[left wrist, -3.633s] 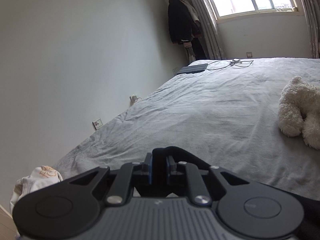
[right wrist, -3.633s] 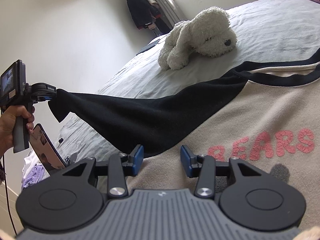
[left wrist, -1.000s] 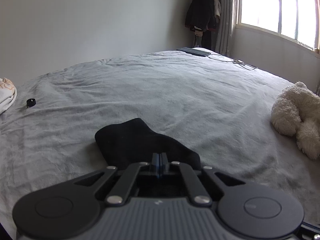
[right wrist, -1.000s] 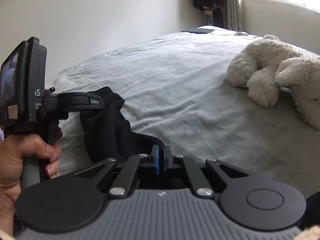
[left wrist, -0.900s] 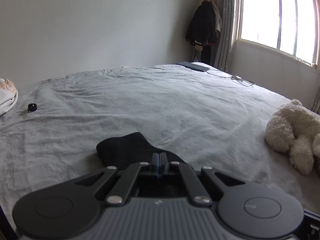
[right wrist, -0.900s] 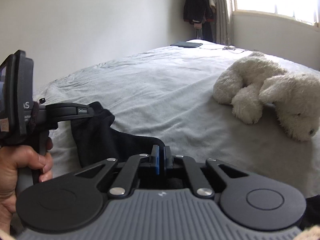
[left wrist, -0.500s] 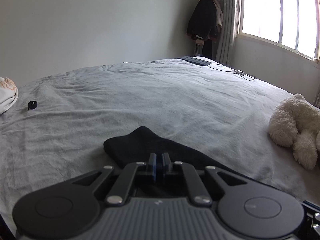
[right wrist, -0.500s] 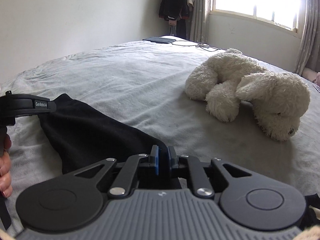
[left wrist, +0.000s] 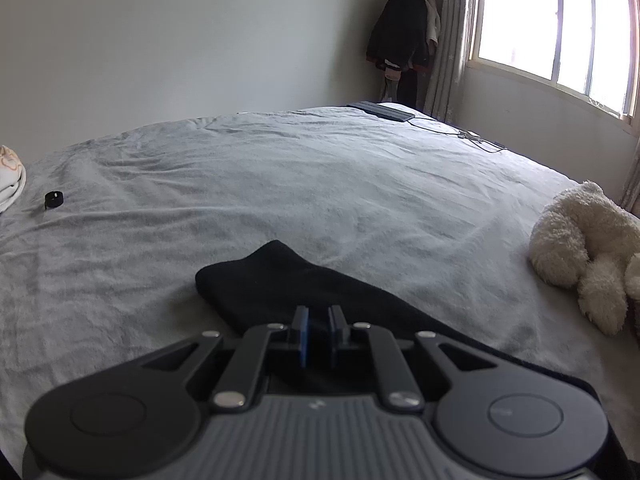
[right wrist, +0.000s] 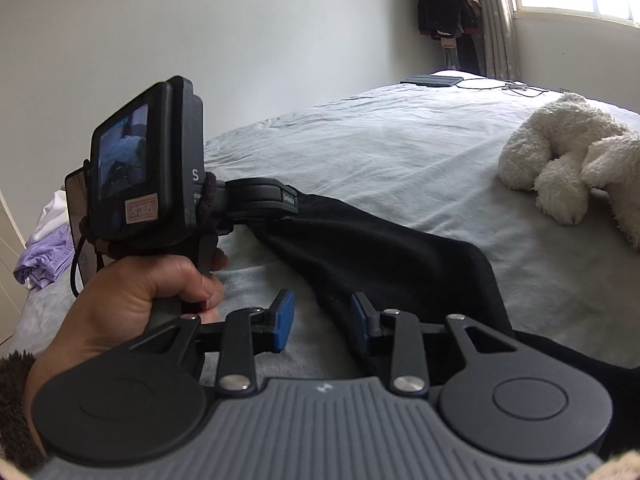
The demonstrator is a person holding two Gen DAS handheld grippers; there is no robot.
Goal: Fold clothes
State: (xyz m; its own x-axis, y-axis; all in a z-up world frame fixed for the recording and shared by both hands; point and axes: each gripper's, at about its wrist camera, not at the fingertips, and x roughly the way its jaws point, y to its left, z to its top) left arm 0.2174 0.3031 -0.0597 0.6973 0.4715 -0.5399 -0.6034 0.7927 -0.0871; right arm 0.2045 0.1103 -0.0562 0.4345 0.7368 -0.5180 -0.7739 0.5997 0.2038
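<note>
The black sleeve (left wrist: 280,280) of the sweatshirt lies stretched flat on the grey bed (left wrist: 320,184). My left gripper (left wrist: 318,334) sits low over the sleeve with a narrow gap between its blue pads, and the cloth lies under and between them. In the right wrist view the sleeve (right wrist: 380,252) runs from the left gripper's tip toward me. My right gripper (right wrist: 322,322) is open, its pads wide apart over the sleeve's near edge and holding nothing. The left hand and its handle with a screen (right wrist: 148,184) stand close on the left.
A white plush dog (left wrist: 588,248) lies on the bed at the right and also shows in the right wrist view (right wrist: 576,160). A small black cap (left wrist: 53,200) and white cloth (left wrist: 10,178) lie at the far left. A tablet (left wrist: 380,111) with cables lies by the window.
My right gripper has opened and let go of the sleeve. My left gripper has parted slightly, and the sleeve now lies flat and stretched on the bed.
</note>
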